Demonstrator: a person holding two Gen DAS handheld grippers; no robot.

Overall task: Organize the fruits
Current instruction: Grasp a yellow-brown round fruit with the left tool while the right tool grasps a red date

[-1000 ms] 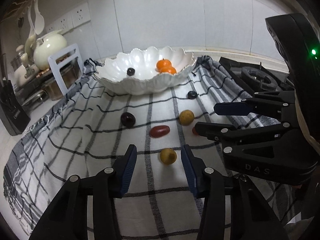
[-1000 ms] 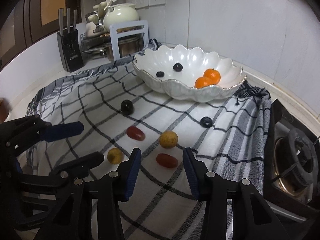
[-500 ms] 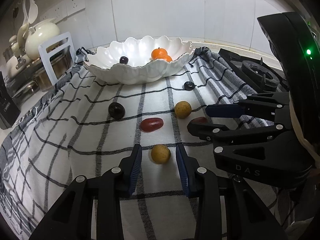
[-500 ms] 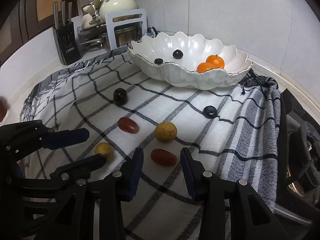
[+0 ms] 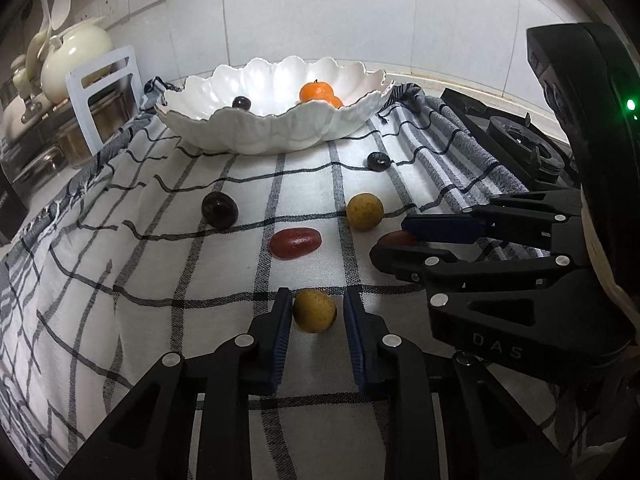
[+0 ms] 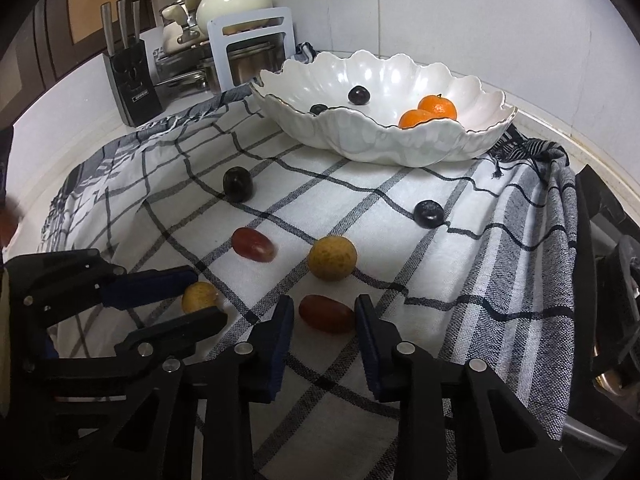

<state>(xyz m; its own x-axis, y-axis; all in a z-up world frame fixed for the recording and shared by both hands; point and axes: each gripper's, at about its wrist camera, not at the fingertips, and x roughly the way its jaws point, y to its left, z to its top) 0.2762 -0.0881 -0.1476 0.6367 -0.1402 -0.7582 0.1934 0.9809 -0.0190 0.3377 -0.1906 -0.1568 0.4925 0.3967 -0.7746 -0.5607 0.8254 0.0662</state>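
Loose fruit lies on a checked cloth (image 5: 120, 264) in front of a white scalloped bowl (image 5: 256, 136) that holds two mandarins (image 5: 316, 92) and dark grapes. My left gripper (image 5: 314, 300) is closing on a small yellow fruit (image 5: 314, 312) on the cloth, its blue pads against both sides. My right gripper (image 6: 324, 308) is closing on a red grape (image 6: 326, 314), gripping it end to end. Each gripper also shows in the other's view: the left gripper (image 6: 206, 296) at lower left, the right gripper (image 5: 390, 238) at right.
Also on the cloth: a second red grape (image 5: 295, 242), a larger yellow fruit (image 5: 364, 212), a dark plum (image 5: 218, 210) and a dark grape (image 5: 378, 161). A gas hob (image 5: 520, 140) lies right. A knife block (image 6: 130, 84), pots and a white teapot (image 6: 234, 2) stand left.
Both grippers sank toward the cloth and moved forward, and their jaws narrowed from wide apart to touching the yellow fruit and the red grape.
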